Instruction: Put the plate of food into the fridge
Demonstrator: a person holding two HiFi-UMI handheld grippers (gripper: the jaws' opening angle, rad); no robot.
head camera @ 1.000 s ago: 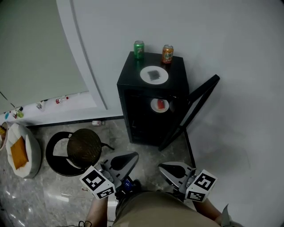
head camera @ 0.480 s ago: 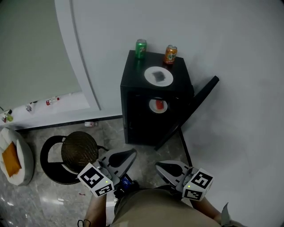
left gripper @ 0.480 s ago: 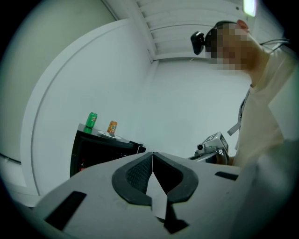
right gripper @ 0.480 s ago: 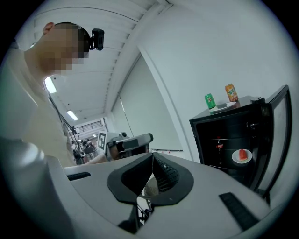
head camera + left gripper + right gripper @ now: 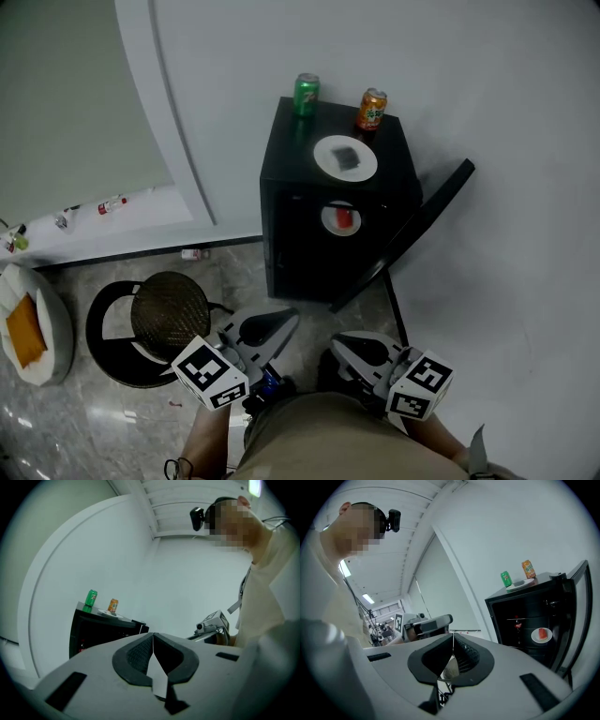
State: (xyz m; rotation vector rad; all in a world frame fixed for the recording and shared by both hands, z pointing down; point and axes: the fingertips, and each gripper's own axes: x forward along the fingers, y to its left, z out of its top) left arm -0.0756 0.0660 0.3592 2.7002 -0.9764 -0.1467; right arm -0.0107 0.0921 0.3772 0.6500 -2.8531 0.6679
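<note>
Left tool (image 5: 292, 316) and right tool (image 5: 335, 340) were near, jaws together, empty; plate (image 5: 345, 157) sat atop far open fridge (image 5: 298, 246); reaching and gripping it seemed next.

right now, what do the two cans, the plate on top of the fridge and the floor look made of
Green can and orange can: likely thin metal, judging by the drink-can shape and glossy printed sides.
Top plate: white and smooth, perhaps ceramic or plastic; the look leaves it open.
Floor: polished grey stone-look tile, veined and reflecting light.
</note>
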